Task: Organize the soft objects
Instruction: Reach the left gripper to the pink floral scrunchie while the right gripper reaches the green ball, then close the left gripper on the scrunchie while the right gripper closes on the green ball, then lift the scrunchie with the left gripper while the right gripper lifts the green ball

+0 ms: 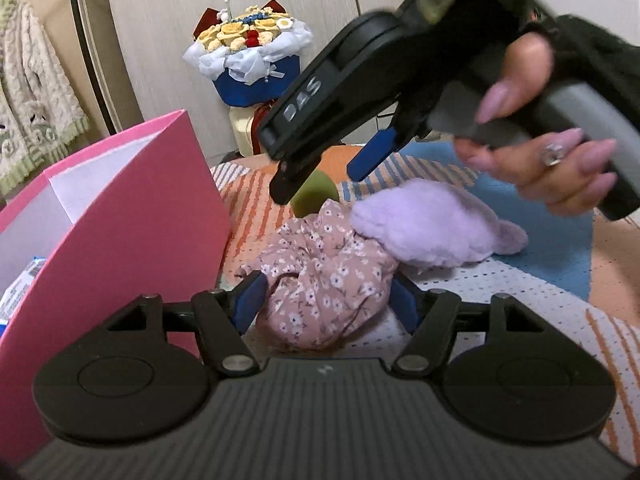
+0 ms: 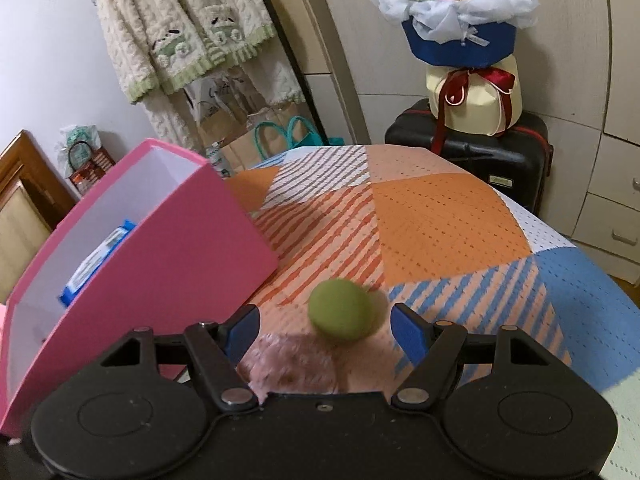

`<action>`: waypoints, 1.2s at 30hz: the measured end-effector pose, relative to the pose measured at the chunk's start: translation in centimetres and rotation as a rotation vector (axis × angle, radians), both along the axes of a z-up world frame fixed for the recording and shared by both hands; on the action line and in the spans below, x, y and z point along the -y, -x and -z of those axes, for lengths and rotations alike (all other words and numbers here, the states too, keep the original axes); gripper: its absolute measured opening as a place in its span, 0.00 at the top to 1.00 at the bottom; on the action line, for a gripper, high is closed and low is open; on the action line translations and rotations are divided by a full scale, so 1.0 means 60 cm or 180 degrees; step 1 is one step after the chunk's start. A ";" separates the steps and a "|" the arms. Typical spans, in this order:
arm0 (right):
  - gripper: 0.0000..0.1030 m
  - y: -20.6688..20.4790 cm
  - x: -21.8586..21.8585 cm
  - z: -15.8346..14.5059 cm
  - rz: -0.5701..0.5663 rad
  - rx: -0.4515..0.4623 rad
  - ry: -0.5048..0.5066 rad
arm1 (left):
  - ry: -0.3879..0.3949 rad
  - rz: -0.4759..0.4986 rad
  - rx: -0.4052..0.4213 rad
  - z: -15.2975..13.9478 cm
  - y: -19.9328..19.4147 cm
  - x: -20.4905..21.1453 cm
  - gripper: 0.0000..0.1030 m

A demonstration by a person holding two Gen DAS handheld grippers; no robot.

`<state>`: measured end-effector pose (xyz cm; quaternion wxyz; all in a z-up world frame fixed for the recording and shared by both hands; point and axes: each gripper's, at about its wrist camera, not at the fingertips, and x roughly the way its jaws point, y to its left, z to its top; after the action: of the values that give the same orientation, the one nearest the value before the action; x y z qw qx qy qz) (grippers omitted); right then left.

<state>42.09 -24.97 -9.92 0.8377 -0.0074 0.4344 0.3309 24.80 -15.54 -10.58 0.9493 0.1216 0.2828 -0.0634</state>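
Observation:
A pink floral cloth (image 1: 320,276) lies bunched on the patterned bedspread (image 2: 448,224), with a fluffy lilac soft item (image 1: 432,228) against its right side. My left gripper (image 1: 328,304) has its blue pads on either side of the floral cloth and looks closed on it. My right gripper (image 2: 326,330), also in the left wrist view (image 1: 320,176), is open and hovers above a green soft ball (image 2: 340,312), which lies between its fingers. The floral cloth shows blurred under the right gripper (image 2: 288,364). A pink box (image 2: 160,256) stands open at the left, with a blue-and-white pack (image 2: 96,260) inside.
A flower bouquet (image 2: 460,8) in blue wrap stands on a black suitcase (image 2: 500,156) beyond the bed's far edge. A cream knitted garment (image 2: 180,28) hangs at the back left, with paper bags (image 2: 256,136) below. White cupboards (image 2: 612,184) stand to the right.

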 end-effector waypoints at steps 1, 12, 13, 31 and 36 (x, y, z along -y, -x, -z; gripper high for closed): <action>0.26 -0.005 -0.003 0.005 0.0016 -0.0003 0.0004 | -0.0009 -0.0014 0.0016 0.000 -0.001 0.001 0.35; 0.57 0.012 0.003 0.018 0.0005 0.0043 0.0010 | 0.0178 -0.0050 -0.0193 -0.006 -0.004 -0.018 0.85; 0.57 0.019 0.005 0.014 0.0019 0.0060 0.0006 | 0.0198 -0.0051 -0.0191 -0.009 -0.002 -0.019 0.86; 0.57 0.170 0.041 -0.064 0.0459 0.0657 0.0200 | 0.0526 0.0085 -0.0109 -0.063 0.076 -0.049 0.88; 0.57 0.221 0.049 -0.075 0.0559 0.0760 0.0324 | 0.0580 0.0104 -0.0081 -0.074 0.103 -0.062 0.88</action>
<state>28.86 -27.90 -5.43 0.9077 -0.0511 0.3469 0.2306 18.64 -11.83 -6.11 0.9516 0.0385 0.2859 -0.1058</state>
